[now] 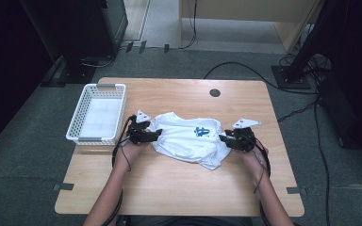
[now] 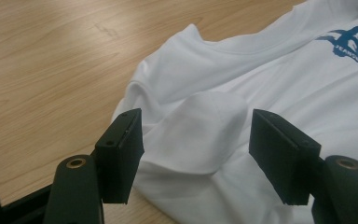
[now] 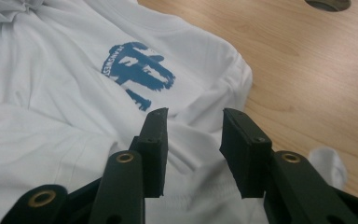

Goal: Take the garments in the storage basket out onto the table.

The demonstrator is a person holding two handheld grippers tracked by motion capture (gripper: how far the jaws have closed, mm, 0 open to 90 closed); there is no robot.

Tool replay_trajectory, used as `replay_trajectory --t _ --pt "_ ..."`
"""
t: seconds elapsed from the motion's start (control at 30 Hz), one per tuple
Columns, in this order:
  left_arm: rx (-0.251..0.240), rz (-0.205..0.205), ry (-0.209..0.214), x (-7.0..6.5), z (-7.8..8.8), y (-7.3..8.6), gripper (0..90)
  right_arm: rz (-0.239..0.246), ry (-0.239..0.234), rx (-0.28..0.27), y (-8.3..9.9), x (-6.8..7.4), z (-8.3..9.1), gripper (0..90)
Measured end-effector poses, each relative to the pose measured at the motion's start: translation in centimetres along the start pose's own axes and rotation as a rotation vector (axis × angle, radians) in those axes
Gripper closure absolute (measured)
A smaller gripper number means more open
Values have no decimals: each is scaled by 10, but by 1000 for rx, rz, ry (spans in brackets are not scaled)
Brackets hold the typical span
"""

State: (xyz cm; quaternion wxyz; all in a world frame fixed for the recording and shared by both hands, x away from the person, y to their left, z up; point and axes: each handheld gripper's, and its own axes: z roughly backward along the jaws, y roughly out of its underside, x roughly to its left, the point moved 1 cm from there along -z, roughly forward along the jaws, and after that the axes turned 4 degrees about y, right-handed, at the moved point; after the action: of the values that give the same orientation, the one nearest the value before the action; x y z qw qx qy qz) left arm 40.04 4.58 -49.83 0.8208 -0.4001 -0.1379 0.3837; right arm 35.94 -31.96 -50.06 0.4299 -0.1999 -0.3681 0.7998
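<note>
On the table, both claws [image 1: 158, 135] [image 1: 221, 138] stand apart over the white shirt [image 1: 188, 141], gripping nothing.

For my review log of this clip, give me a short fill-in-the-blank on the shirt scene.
1. The print on the white T-shirt is ____.
2. The white basket stands at the table's ____ edge.
3. The left gripper has its jaws ____ over a fold.

Missing words: blue; left; open

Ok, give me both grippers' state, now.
Left gripper: open, jaws either side of a fold of the white T-shirt, not pressing it.
Right gripper: open over the shirt.
</note>
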Motion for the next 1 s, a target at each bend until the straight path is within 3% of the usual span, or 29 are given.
replay_trajectory --t 0.2,0.37,0.53,0.67,0.77,1.0 --pt "20 -13 13 -10 -7 1 344 6 -15 -11 -10 7 -18 700" --pt "54 -34 8 -15 -14 7 332 3 -42 27 -11 9 -35 712" --pt "84 -59 -22 -14 -18 10 327 -31 -62 47 -9 3 -41 640" --pt "94 -72 -38 -12 -19 12 319 -15 -37 55 -9 -3 -40 563" --pt "100 -85 -49 -10 -18 11 319 -37 -33 51 -7 -9 -39 529" --pt "95 -71 -70 -1 -16 12 318 -89 -4 48 -1 -28 -34 477"
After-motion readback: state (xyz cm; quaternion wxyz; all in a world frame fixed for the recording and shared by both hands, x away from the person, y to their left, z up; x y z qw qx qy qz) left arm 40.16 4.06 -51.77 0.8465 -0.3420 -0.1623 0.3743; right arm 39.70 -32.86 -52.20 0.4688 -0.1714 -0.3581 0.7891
